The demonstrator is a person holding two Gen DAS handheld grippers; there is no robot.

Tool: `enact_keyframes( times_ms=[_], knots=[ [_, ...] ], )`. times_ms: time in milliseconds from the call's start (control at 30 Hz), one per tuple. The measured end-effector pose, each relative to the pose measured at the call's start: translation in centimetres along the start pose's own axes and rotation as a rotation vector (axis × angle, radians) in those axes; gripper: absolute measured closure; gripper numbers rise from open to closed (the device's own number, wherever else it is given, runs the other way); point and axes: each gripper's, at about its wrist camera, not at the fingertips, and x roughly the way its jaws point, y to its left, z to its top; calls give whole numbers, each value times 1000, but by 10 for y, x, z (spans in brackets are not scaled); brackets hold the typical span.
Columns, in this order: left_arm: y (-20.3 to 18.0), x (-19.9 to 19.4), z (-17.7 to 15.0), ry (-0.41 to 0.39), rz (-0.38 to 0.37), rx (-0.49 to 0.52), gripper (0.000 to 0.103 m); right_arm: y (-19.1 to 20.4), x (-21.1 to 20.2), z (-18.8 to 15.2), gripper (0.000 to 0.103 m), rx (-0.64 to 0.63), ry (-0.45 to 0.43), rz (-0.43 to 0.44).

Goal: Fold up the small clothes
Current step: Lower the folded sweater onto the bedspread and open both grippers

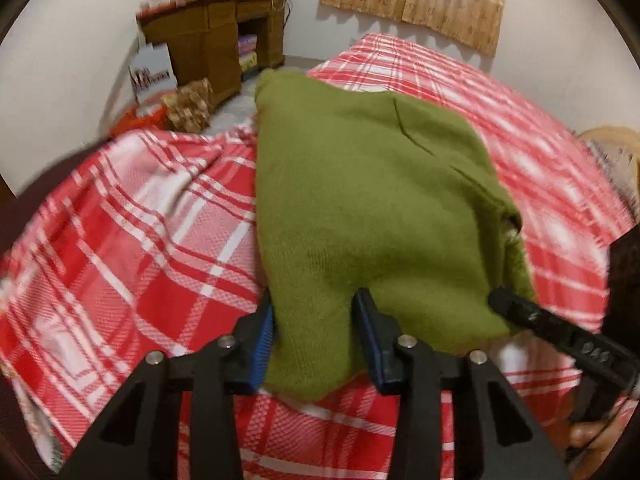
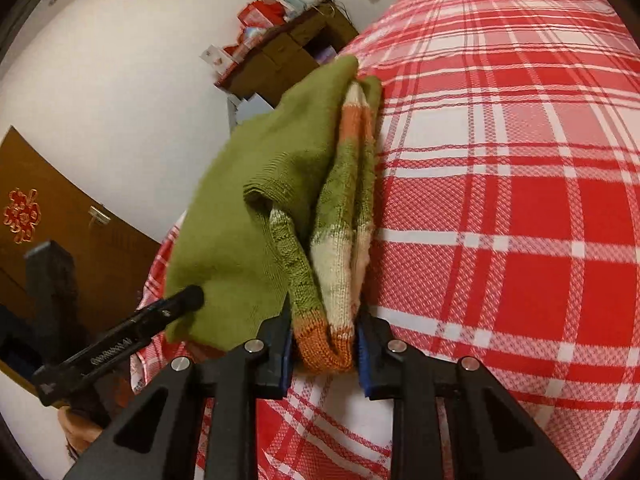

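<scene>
Basically soft, light knit: green sweater sags; both left gripper and right gripper jaws clenched on hem corners, best hold.

Olive-green sweater, red-white plaid bedspread

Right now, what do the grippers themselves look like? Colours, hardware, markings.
Both alike: left gripper and right gripper have matte black angular frames with triangular cutouts, silver round bolts, and ribbed blue finger pads. Embossed lettering on the finger sides, unreadable. No cables visible.
</scene>
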Motion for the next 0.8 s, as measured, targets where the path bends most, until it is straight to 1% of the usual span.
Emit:
enact_keyframes(
  times_ms=[67, 133, 233, 300, 333, 367, 400, 433, 467, 500, 533, 567, 633, 700, 733, 800],
  knots=[
    [-6, -6, -2, -17, 34, 27, 58, 10, -8, -3, 72, -41, -10, -47],
    [-8, -13, -4, -37, 58, 46, 57, 18, -18, -5, 71, -70, -19, -88],
    [-9, -21, -9, -53, 79, 64, 57, 30, -37, -13, 66, -119, -64, -179],
    [-10, -25, -14, -50, 81, 64, 57, 38, -49, -17, 57, -156, -92, -250],
    [-11, -26, -15, -49, 82, 68, 57, 43, -55, -20, 53, -180, -108, -299],
    [-13, -29, -18, -50, 88, 73, 56, 46, -60, -22, 47, -199, -120, -334],
    [-16, -31, -19, -53, 103, 82, 54, 49, -66, -26, 45, -216, -135, -365],
    [-20, -34, -22, -60, 115, 91, 47, 54, -73, -29, 45, -231, -152, -398],
    [-22, -40, -25, -75, 125, 104, 40, 54, -77, -29, 45, -234, -161, -411],
    [-23, -44, -27, -85, 128, 108, 36, 57, -82, -32, 44, -236, -174, -421],
    [-25, -50, -29, -98, 128, 111, 28, 61, -87, -34, 44, -240, -186, -418],
    [-25, -54, -31, -108, 126, 110, 23, 63, -90, -35, 42, -243, -192, -415],
    [-28, -66, -34, -140, 132, 120, 20, 70, -100, -40, 39, -252, -206, -430],
    [-32, -76, -35, -172, 146, 138, 11, 79, -103, -43, 38, -262, -219, -446],
    [-33, -83, -36, -193, 152, 143, 4, 83, -110, -46, 38, -266, -234, -455],
    [-34, -93, -37, -234, 161, 145, 2, 89, -122, -49, 38, -265, -273, -468]
  ],
)
